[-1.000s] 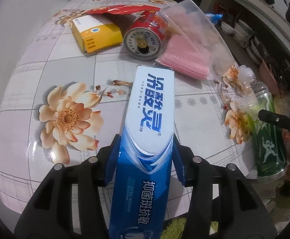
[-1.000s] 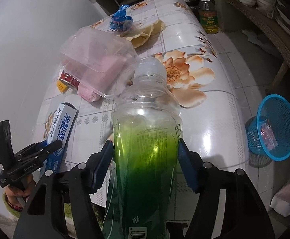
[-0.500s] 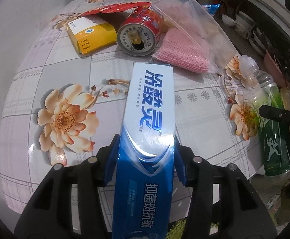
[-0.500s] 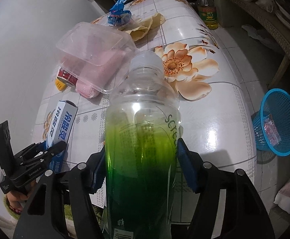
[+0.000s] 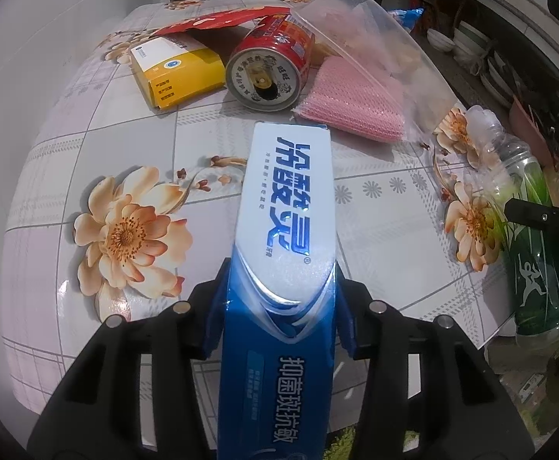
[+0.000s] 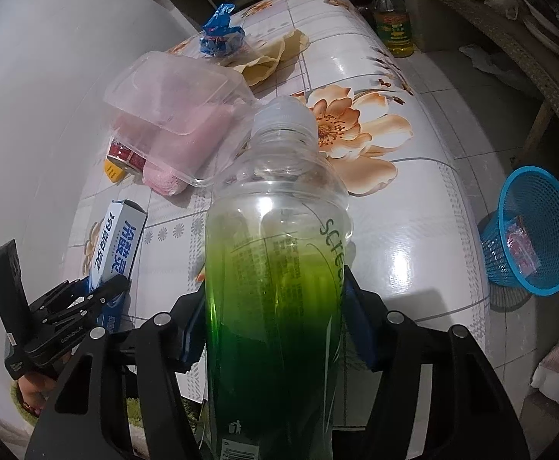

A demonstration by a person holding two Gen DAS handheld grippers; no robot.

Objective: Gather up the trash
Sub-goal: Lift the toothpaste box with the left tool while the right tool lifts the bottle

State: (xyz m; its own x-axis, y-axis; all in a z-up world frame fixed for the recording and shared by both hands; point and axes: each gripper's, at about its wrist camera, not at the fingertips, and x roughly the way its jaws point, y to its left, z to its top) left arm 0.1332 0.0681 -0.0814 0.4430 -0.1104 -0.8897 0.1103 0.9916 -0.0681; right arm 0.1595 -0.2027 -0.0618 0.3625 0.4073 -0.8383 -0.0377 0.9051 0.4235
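Both grippers are lifting slightly higher than a second ago, the table's clutter sliding down in each view.

Left wrist view: the left gripper is clamping a blue-and-white box lengthwise between its blue pads, the box pointing out over the flowered table, likely so it can be carried off flat. Near the far edge, a yellow box, a red can lying on its side and a pink mesh pad under a clear lid are waiting, close together. At the right edge, the bottle is showing in the other gripper.

Right wrist view: the right gripper is squeezing the green bottle around its middle, cap pointing away, held clear of the near edge. A clear clamshell is sitting near the wall-side edge, with a blue wrapper and a yellow scrap beyond it. On the floor to the right, a blue basket is standing well apart from the table, seemingly the destination for both items.
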